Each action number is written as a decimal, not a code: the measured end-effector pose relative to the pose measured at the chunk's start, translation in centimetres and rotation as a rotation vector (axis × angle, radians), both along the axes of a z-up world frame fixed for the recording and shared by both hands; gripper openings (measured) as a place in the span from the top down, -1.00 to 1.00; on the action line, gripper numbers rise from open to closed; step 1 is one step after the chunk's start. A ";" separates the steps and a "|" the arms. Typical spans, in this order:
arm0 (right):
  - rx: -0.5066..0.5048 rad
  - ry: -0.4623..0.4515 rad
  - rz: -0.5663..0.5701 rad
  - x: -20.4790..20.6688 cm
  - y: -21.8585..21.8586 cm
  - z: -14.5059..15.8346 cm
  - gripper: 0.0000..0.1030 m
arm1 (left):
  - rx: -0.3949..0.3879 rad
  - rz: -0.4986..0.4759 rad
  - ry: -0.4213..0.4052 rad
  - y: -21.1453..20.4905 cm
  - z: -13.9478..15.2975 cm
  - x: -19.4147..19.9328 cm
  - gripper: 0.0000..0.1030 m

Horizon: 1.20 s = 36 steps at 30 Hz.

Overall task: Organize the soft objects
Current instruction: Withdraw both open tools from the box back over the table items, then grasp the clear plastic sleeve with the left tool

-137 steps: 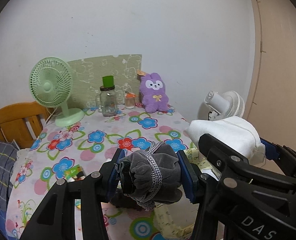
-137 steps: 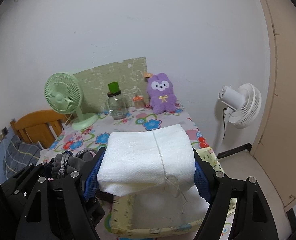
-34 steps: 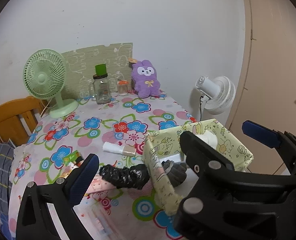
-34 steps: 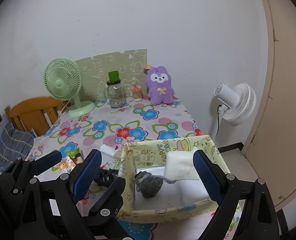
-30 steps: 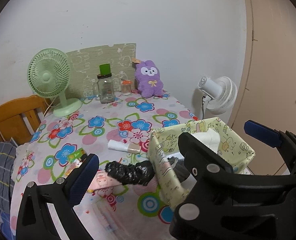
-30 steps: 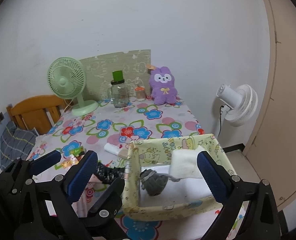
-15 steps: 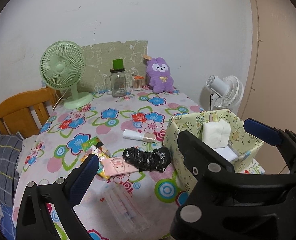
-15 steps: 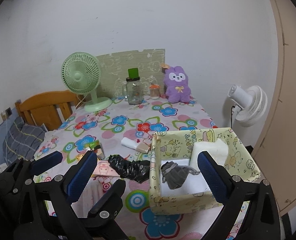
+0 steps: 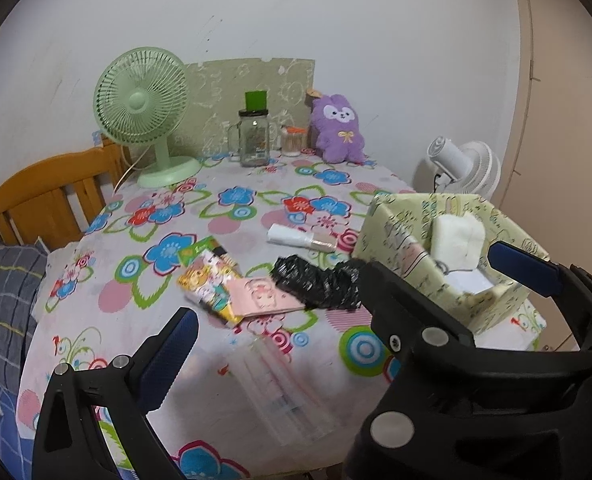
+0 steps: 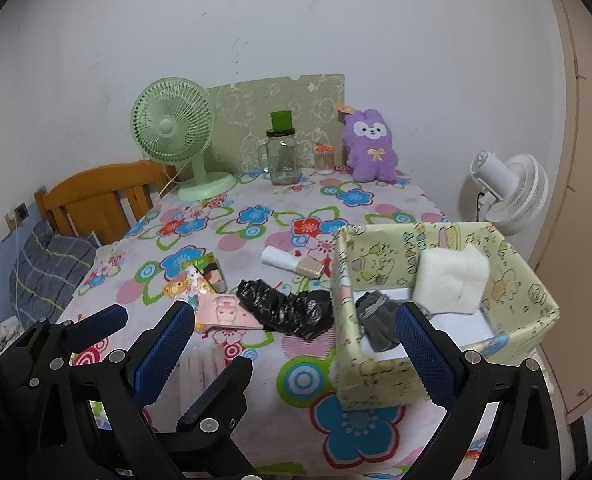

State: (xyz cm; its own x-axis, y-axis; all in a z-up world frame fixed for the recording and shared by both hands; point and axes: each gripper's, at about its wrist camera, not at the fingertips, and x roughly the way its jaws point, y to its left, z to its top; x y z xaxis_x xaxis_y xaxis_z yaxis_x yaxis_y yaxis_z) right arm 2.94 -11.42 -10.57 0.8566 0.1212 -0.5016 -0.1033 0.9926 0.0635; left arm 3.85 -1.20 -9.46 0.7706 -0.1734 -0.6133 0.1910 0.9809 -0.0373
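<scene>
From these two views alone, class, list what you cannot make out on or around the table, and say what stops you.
- Grey bundle in the box: hidden in the left view by the box wall.
- Black bag: right end covered by the right gripper's arm in the left view.
- Clear packet near the table edge: blurred, contents unreadable.
- Small jar: too small to tell contents.
- Box's front corner: covered by the right gripper.
</scene>
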 end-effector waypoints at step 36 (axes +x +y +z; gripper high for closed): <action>0.035 0.113 -0.059 1.4 1.5 -7.6 -0.37 | -0.034 0.067 0.190 1.8 -8.5 2.6 -0.65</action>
State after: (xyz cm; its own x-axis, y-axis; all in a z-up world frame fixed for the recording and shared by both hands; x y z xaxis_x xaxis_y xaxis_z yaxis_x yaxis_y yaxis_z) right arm 4.38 -9.90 -18.17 0.8009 0.0911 -0.5918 -0.0345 0.9937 0.1062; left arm 6.46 0.55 -17.96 0.6520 -0.1487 -0.7435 0.1114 0.9887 -0.1000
